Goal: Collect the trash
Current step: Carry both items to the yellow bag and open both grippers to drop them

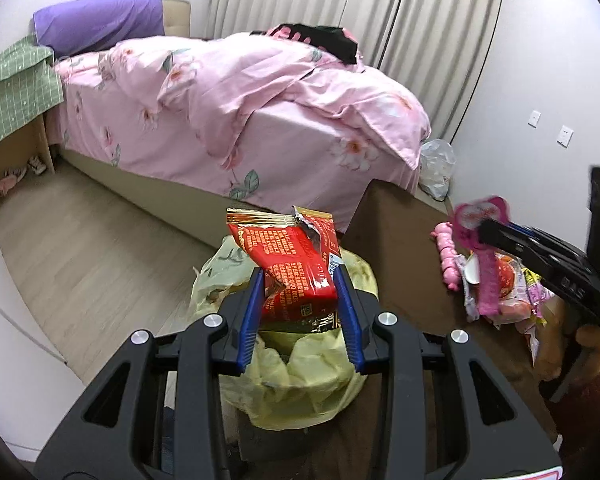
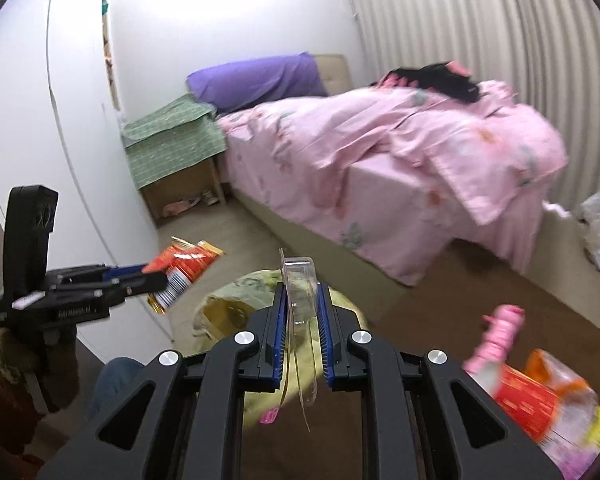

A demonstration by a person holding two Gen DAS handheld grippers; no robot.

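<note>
My left gripper [image 1: 300, 276] is shut on a torn red snack wrapper [image 1: 296, 256] and holds it just above the bin lined with a yellow-green bag [image 1: 300, 380]. At the right of that view, my right gripper [image 1: 485, 227] grips a pink-backed blister pack [image 1: 478, 216]. In the right wrist view the right gripper [image 2: 300, 292] is shut on that clear blister pack [image 2: 300, 280], over the same bag [image 2: 236, 304]. The left gripper [image 2: 156, 276] with the red wrapper [image 2: 184, 264] shows at the left.
More snack packets [image 1: 512, 280] and a pink sausage string [image 1: 446, 256] lie on the brown table [image 1: 400, 232]. Beyond stands a bed with a pink cover [image 1: 240, 112], a nightstand under a green cloth [image 1: 12, 88] and a clear plastic bag [image 1: 436, 168] on the floor.
</note>
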